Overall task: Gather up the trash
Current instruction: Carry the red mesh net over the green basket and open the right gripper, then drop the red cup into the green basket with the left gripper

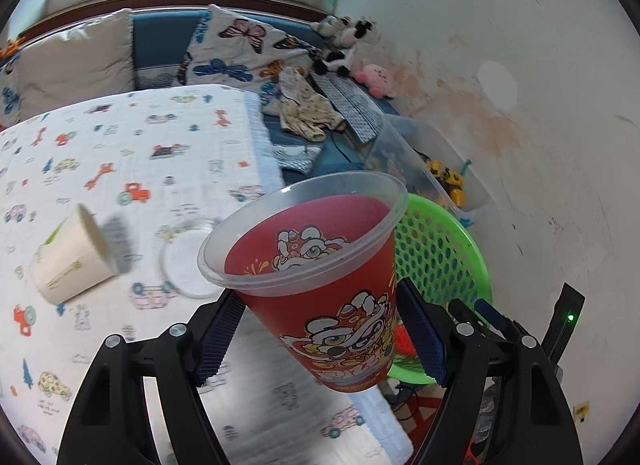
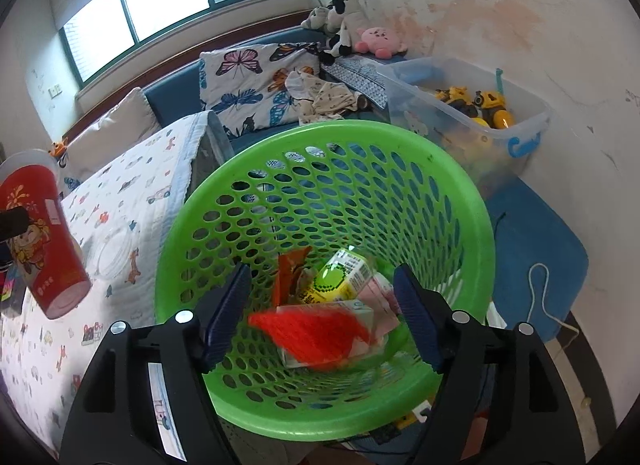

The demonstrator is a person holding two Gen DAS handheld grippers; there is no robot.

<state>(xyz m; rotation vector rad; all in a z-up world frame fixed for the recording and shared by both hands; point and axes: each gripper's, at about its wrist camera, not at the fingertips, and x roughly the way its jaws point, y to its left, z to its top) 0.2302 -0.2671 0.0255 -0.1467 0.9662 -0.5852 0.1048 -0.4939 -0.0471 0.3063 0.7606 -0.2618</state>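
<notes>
Disposal is under way: the right hand-held gripper point(image 2: 322, 315) hangs over the green mesh basket point(image 2: 460, 201), jaws apart, red wrapper point(image 2: 316, 331) blurred among cartons inside. The left hand-held gripper point(image 1: 320, 339) is clamped on the red lion-dance cup point(image 1: 320, 289), carried beside the basket; dropping it in looks next. A paper cup point(image 1: 70, 255) lies on the bed.

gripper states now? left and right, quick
Left hand-held gripper: closed on the red cup.
Right hand-held gripper: open, holding nothing, above the green basket.
</notes>
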